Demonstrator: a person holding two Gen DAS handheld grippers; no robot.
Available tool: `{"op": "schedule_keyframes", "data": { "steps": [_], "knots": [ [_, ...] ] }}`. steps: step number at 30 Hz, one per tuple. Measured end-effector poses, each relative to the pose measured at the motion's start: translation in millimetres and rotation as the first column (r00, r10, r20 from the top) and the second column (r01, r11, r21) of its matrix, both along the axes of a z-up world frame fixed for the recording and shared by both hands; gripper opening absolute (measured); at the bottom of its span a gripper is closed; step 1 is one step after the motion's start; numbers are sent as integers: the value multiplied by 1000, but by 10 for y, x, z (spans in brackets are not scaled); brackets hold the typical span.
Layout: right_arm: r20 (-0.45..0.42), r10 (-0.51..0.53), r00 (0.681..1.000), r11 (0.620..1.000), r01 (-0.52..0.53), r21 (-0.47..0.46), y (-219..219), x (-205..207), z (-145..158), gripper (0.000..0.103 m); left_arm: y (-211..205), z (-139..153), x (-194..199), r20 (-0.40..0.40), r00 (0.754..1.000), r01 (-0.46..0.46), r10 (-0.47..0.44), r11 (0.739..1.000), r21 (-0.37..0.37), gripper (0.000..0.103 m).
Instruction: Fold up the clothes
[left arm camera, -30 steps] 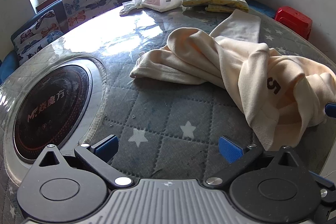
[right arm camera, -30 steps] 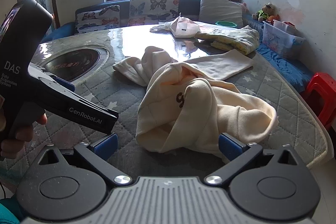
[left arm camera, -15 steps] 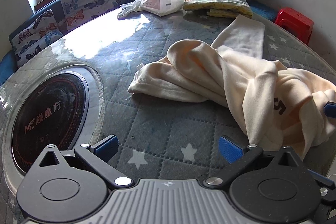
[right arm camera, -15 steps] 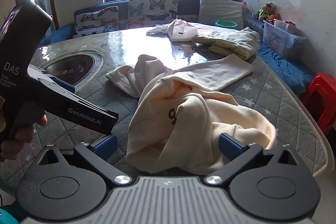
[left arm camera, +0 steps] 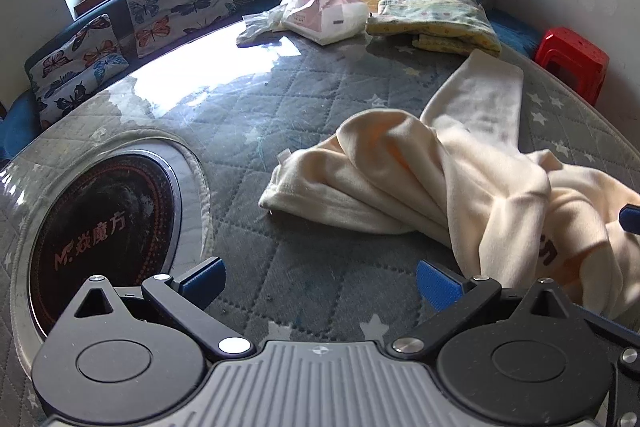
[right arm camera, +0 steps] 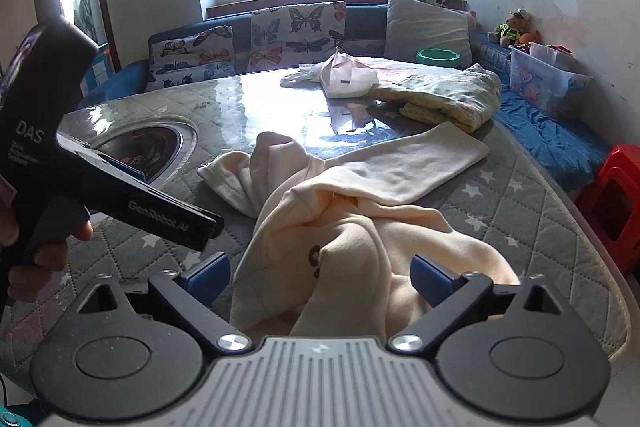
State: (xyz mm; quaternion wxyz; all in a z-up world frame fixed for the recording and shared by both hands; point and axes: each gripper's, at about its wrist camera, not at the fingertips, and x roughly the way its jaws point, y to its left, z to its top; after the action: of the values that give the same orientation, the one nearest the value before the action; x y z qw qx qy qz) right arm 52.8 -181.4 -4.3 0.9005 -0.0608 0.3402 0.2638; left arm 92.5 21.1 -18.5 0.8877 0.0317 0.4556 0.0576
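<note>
Both claws are released and hold nothing: the left claw [left arm camera: 318, 277] hangs over bare quilted worktop [left arm camera: 256, 115] beside the cloth, while the right claw [right arm camera: 320, 277] has its blue fingers either side of the near bunched edge of the cream garment [right arm camera: 360, 227], which lies crumpled mid-worktop with one sleeve stretched flat toward the far side. The likely trouble is a pinch taking several stacked layers at once — the heap would lift as a lump, not spread. Farther off lie a folded yellow cloth [right arm camera: 444, 99] and a clear storage bin [right arm camera: 548, 83] holding toys I cannot make out.
</note>
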Motion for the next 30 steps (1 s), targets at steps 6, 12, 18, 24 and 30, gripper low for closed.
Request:
{"op": "schedule_keyframes", "data": {
  "steps": [6,12,18,24,30],
  "knots": [
    [-20,0,1000,1000,0,-3,-48,123,-48,90,-28,102,107,26,1000,2,-2,1000,-4,103],
    [-49,11,999,1000,-10,15,-88,222,-115,81,-247,241,197,70,992,107,-104,994,-38,103],
    [-67,17,998,999,-15,30,-128,248,-161,73,-624,308,279,118,953,289,-280,955,-65,98],
    [-78,11,997,999,-7,43,-183,256,-192,71,-804,180,418,87,927,371,-364,924,-94,80],
    [-83,8,997,999,-4,49,-201,272,-210,71,-815,70,486,56,916,401,-397,910,-109,42]
  ]
}}
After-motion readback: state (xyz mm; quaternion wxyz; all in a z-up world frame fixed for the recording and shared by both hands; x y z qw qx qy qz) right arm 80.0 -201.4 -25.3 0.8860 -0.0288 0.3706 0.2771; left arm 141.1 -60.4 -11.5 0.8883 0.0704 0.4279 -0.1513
